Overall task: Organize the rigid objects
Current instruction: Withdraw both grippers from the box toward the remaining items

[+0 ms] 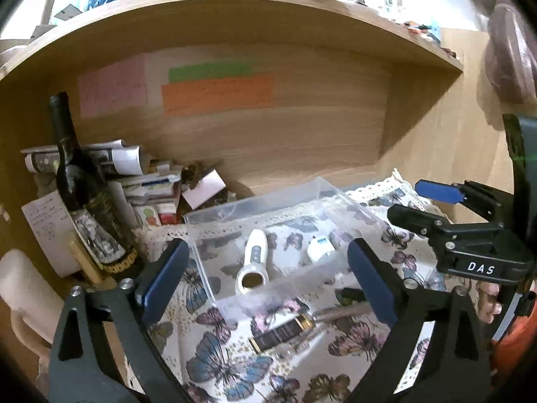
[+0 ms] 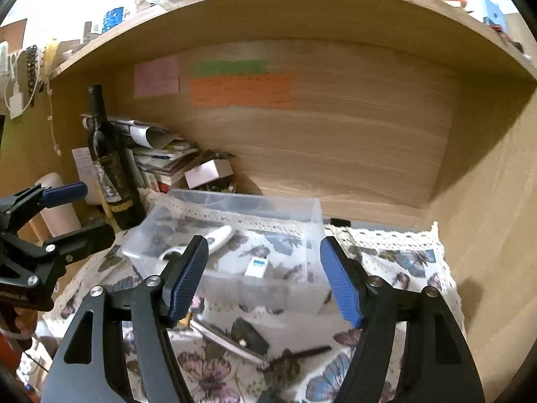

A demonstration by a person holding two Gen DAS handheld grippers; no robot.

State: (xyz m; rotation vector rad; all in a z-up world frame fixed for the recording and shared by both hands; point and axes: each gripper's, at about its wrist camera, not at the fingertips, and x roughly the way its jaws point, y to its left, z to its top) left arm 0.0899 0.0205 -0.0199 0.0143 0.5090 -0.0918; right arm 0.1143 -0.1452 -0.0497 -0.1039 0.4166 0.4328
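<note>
a clear plastic bin (image 1: 268,208) is set on a butterfly-print cloth (image 1: 221,362) inside a wooden alcove; a white handheld device (image 1: 253,262) and a small white box (image 1: 320,248) are held in it. a dark tube (image 1: 285,330) is left on the cloth in front. both the left gripper (image 1: 268,278) and right gripper (image 2: 263,278) are held spread apart, empty, before the bin. a dark bottle (image 1: 82,188) is stood to the left.

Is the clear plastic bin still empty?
No, the clear plastic bin already holds a white handheld thermometer and a small white box.
</note>
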